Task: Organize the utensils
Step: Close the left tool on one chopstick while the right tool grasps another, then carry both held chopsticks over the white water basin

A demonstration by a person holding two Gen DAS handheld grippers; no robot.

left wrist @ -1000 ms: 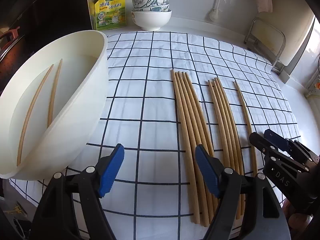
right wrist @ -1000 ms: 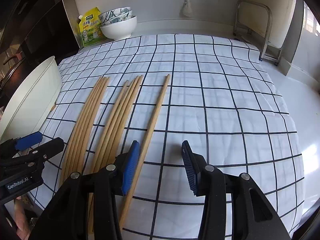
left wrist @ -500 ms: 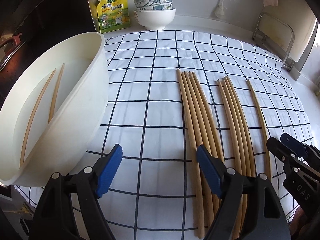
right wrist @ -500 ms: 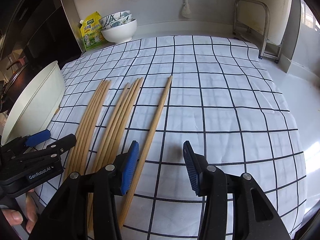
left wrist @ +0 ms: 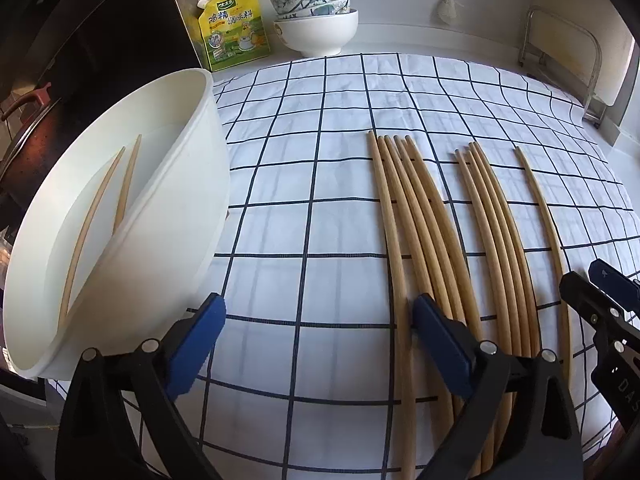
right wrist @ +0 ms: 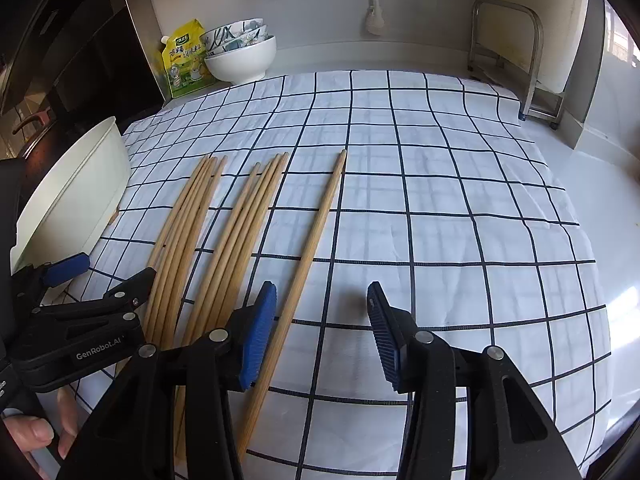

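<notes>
Two wooden chopsticks (left wrist: pixel 92 224) lie inside a white tub (left wrist: pixel 192 184) at the left. On the checked cloth lie a bundle of several chopsticks (left wrist: pixel 416 216), a second bundle (left wrist: pixel 492 216) and a single chopstick (left wrist: pixel 544 216). My left gripper (left wrist: pixel 320 340) hovers over the cloth beside the tub. Its jaws are opening wide and hold nothing; the leftmost chopstick runs just inside its right finger. My right gripper (right wrist: pixel 320 332) straddles the near end of the single chopstick (right wrist: pixel 320 220). Its jaws are opening too, and the pads do not press the stick.
Stacked bowls (left wrist: pixel 316 28) and a yellow seasoning pouch (left wrist: pixel 232 28) stand at the back of the counter. A metal rack (right wrist: pixel 516 56) stands at the back right. A dark pot (left wrist: pixel 24 132) sits behind the tub. A hand (right wrist: pixel 36 436) holds the left gripper's grip.
The left jaws have spread wider and that gripper has tipped slightly, showing more of the back wall. The right jaws have widened a little. The chopsticks have not moved.
</notes>
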